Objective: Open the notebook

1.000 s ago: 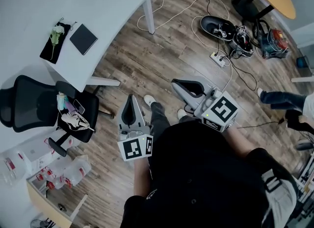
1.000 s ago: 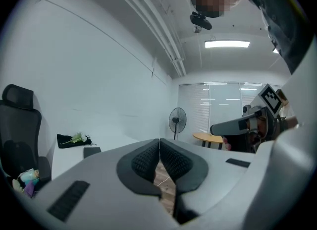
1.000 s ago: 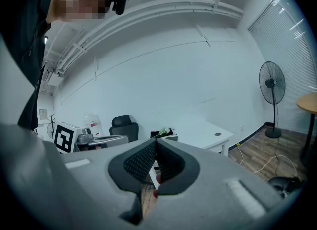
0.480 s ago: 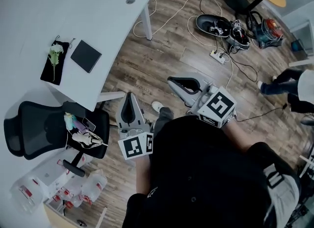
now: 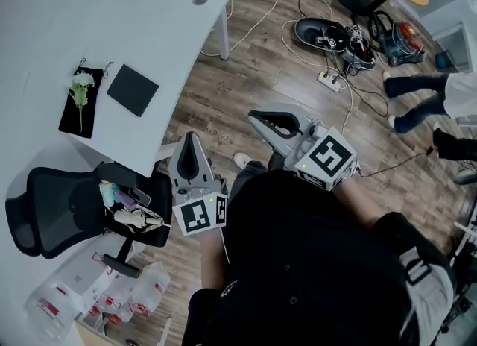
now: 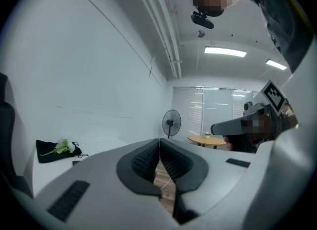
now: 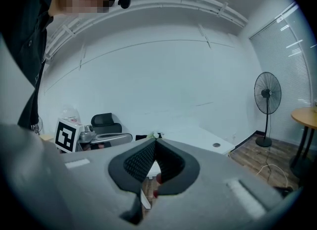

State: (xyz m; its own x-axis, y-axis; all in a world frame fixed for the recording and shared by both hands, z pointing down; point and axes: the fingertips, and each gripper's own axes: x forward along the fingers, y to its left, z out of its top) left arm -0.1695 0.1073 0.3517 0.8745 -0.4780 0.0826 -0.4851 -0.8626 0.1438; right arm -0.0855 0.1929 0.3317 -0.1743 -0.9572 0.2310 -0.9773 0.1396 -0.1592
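Seemingly the left hand-held gripper [image 5: 188, 139] neared the notebook [image 5: 133, 90].

The desk [image 5: 97, 9] is smooth, matt white. The notebook [image 5: 133, 90] near its edge has a matt black cover. The floor [image 5: 246, 83] is grained wood.

Your white desk [image 5: 89, 16] has the dark notebook [image 5: 133, 90] lying flat near the edge closest to you, with a black cloth [image 5: 86, 117] just beside it.
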